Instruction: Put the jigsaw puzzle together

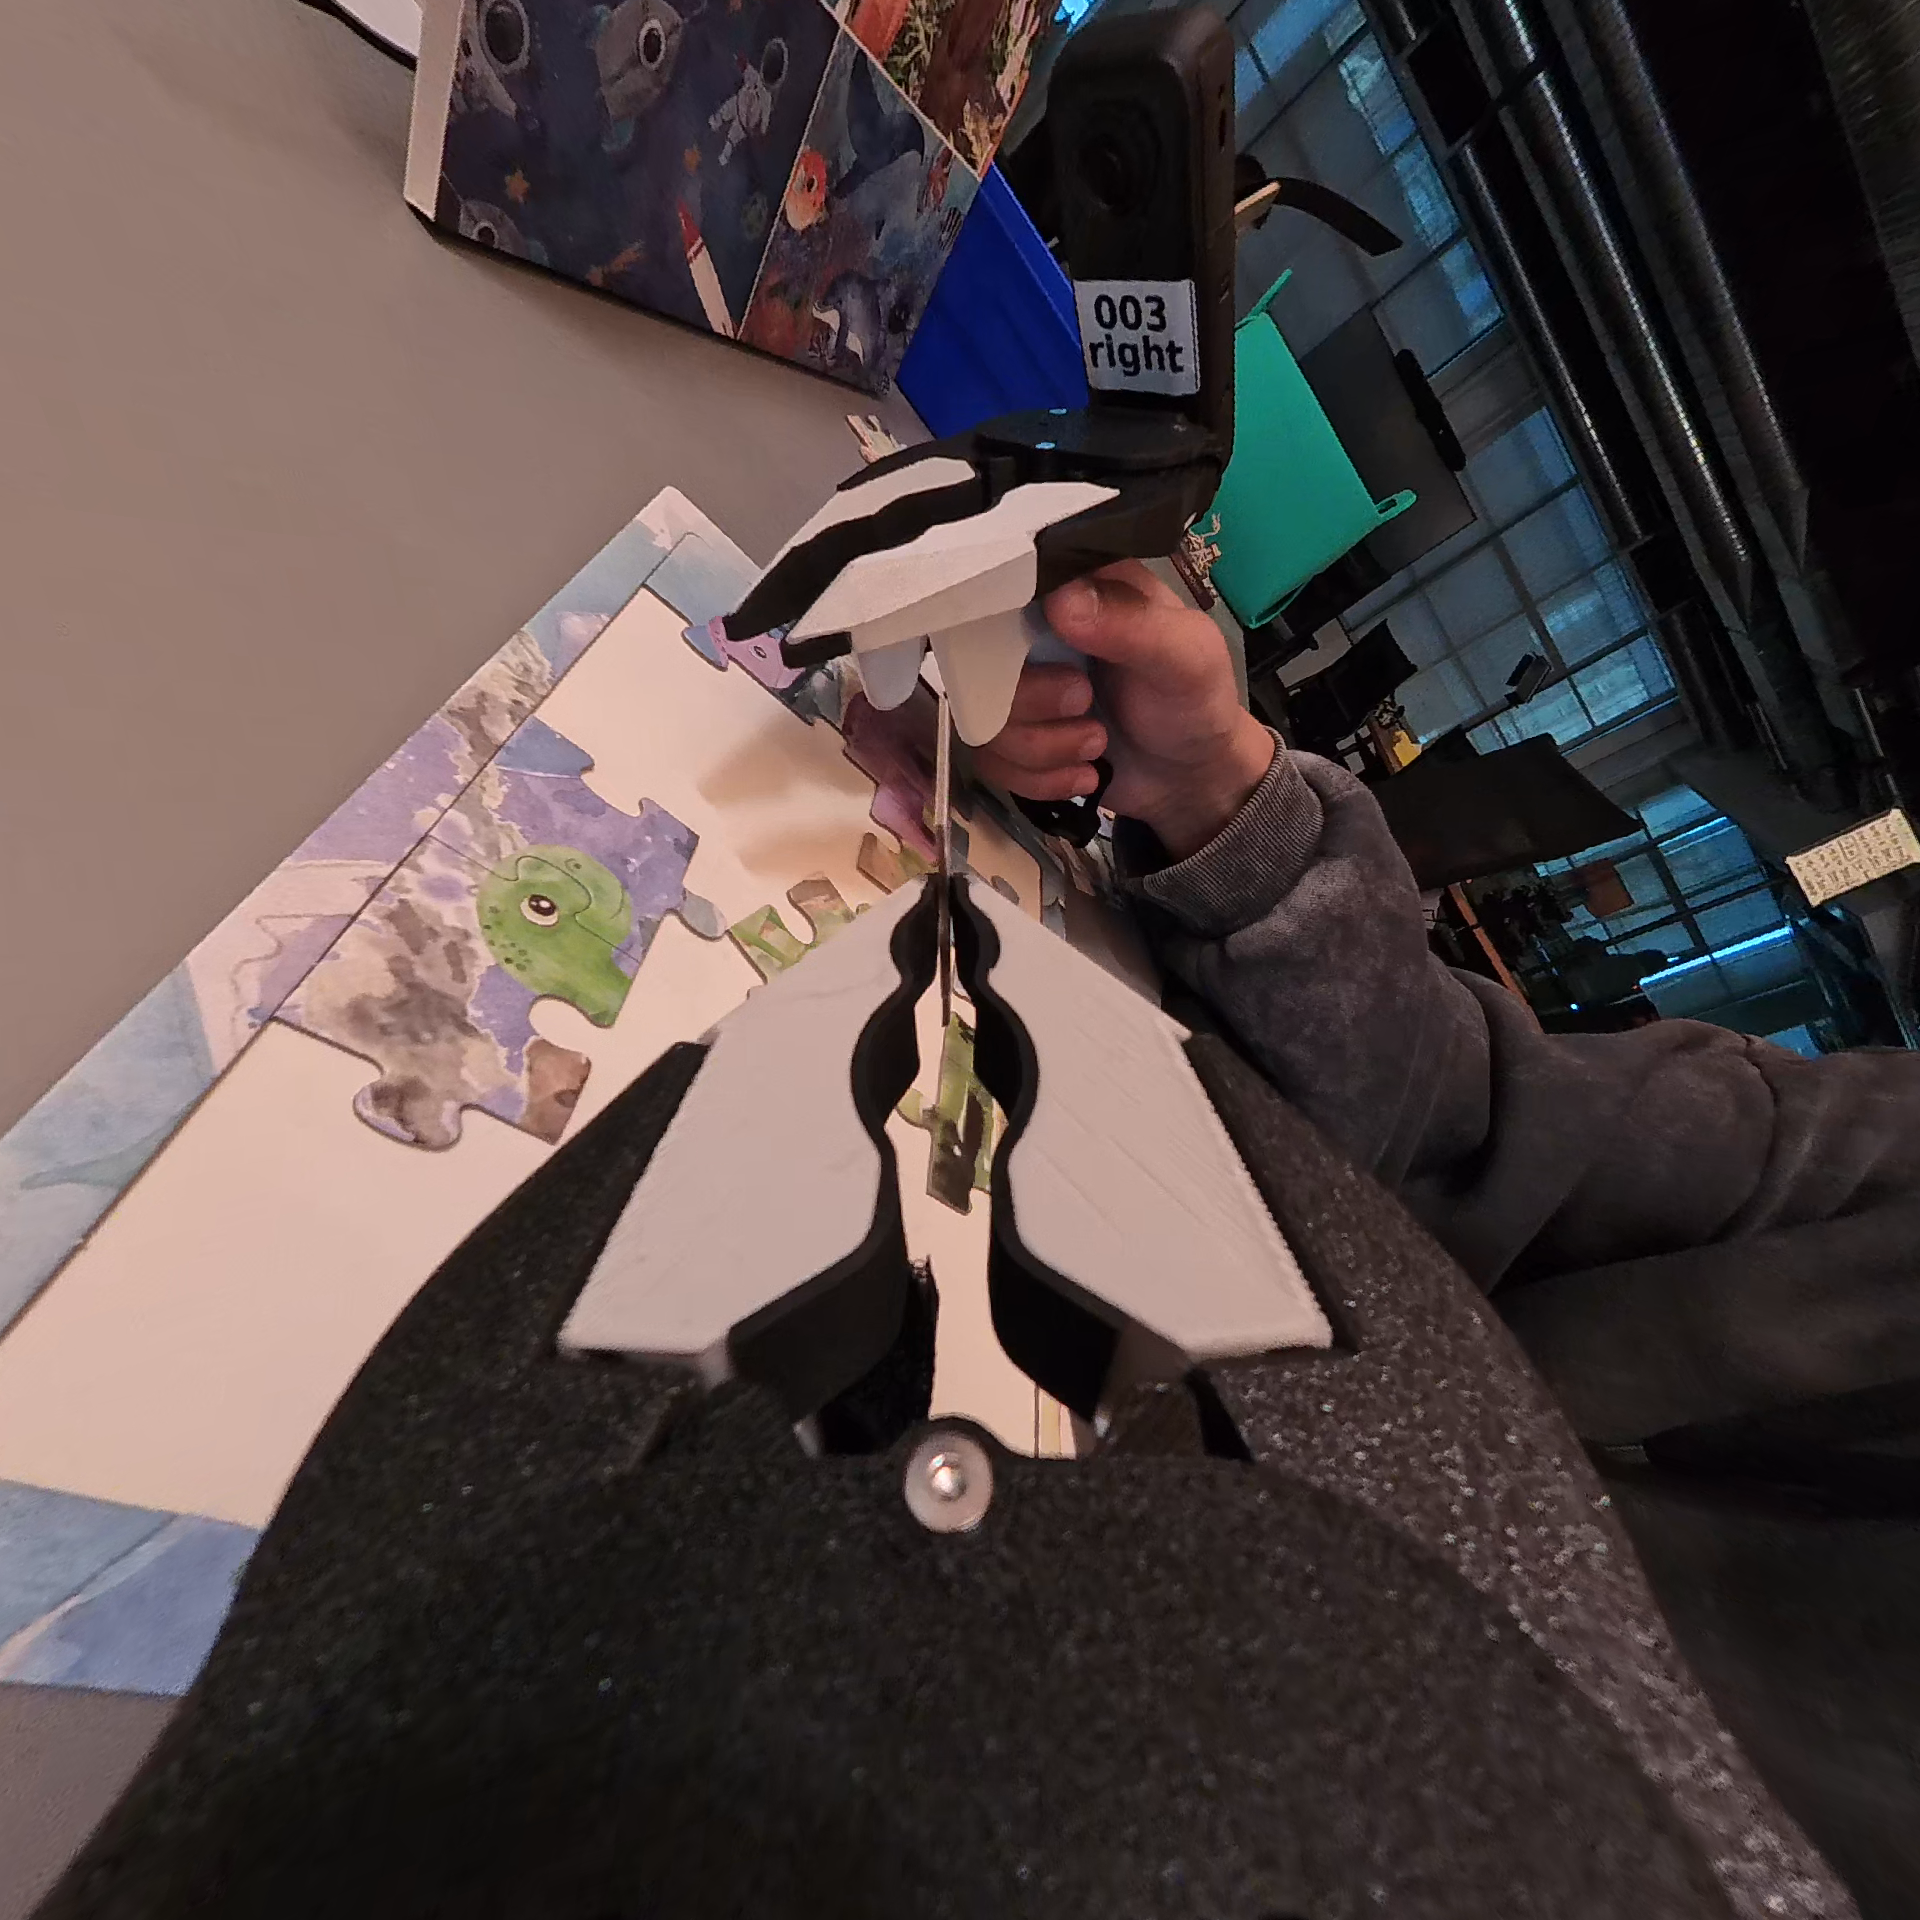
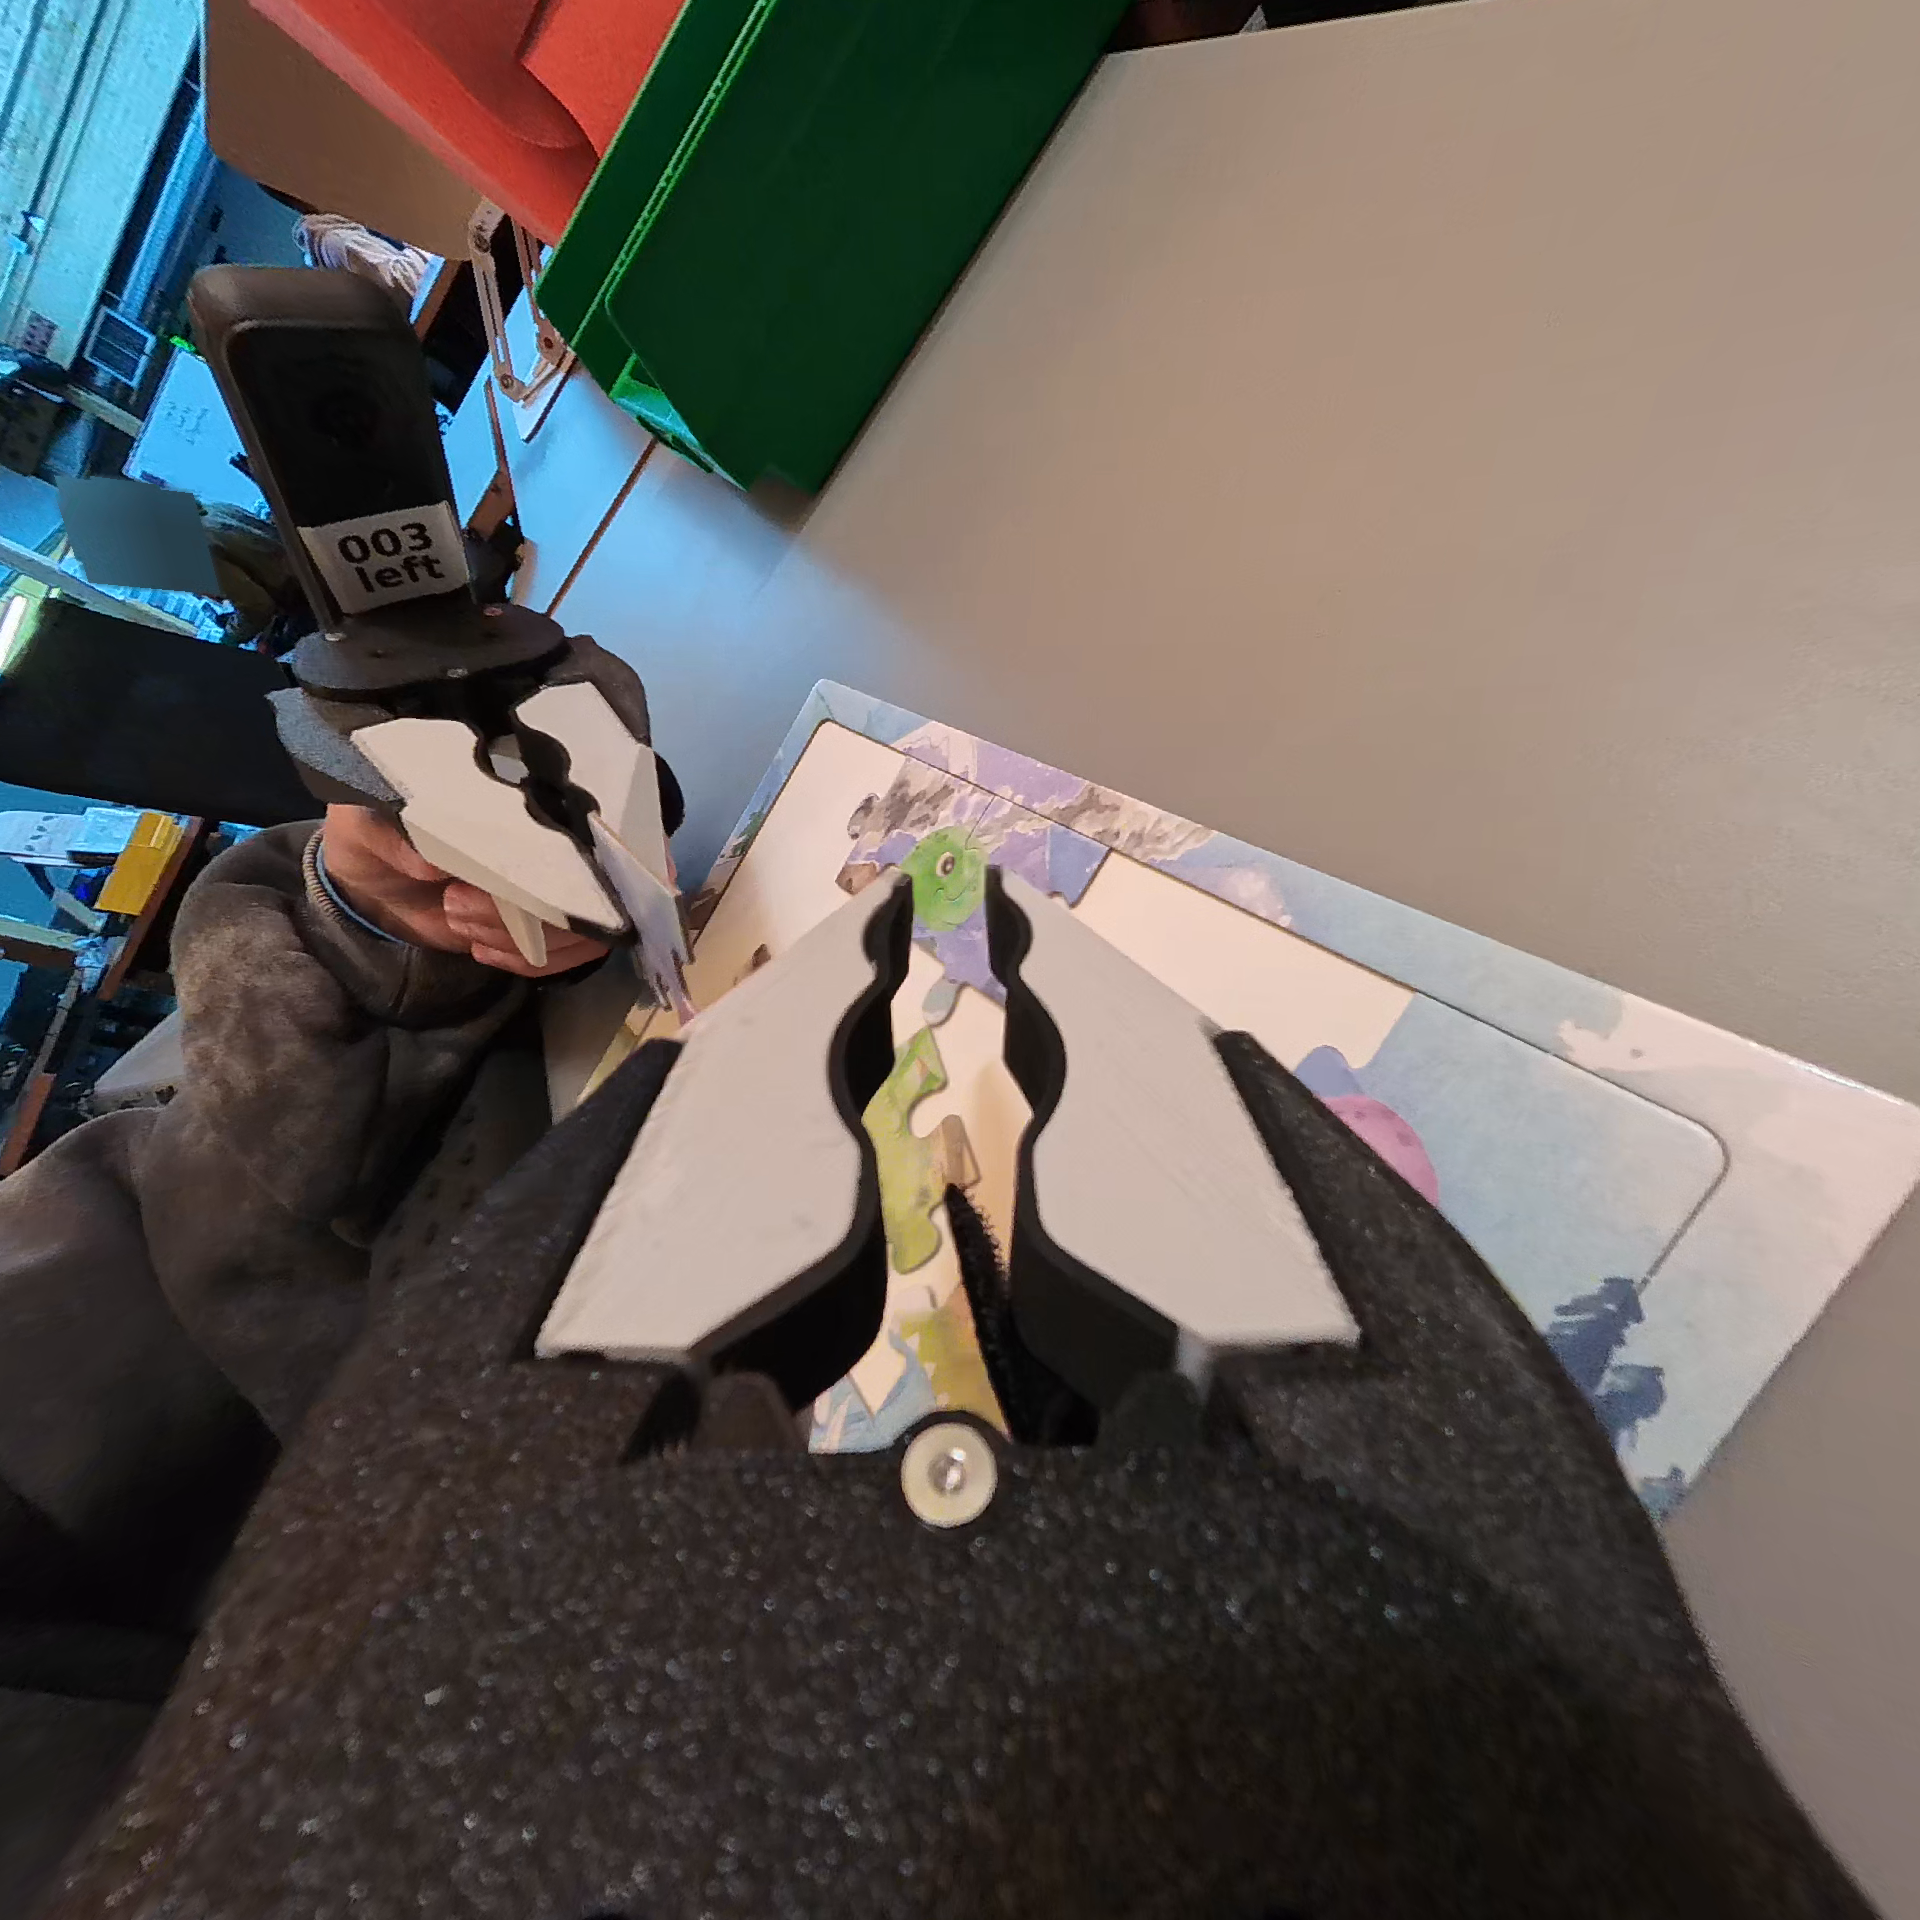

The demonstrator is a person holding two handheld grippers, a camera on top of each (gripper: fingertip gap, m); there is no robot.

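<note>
Left gripper (image 1: pixel 945 914) clamped on a thin puzzle piece (image 1: pixel 943 831), held edge-on above the puzzle tray (image 1: pixel 644 540); in the right wrist view the same gripper (image 2: pixel 623 914) grips the piece (image 2: pixel 660 935) near the tray's edge. Right gripper (image 2: pixel 948 894) has its fingers slightly apart, nothing between them, over the tray. Green-creature pieces (image 1: pixel 488 956) sit joined against the tray's border, cream floor bare around them. More joined pieces (image 2: pixel 914 1164) lie under the right gripper. Grey table (image 2: pixel 1455 468) is open beyond the tray; puzzle box (image 1: pixel 675 156) and green bins (image 2: pixel 810 239) stand at its far edges.
</note>
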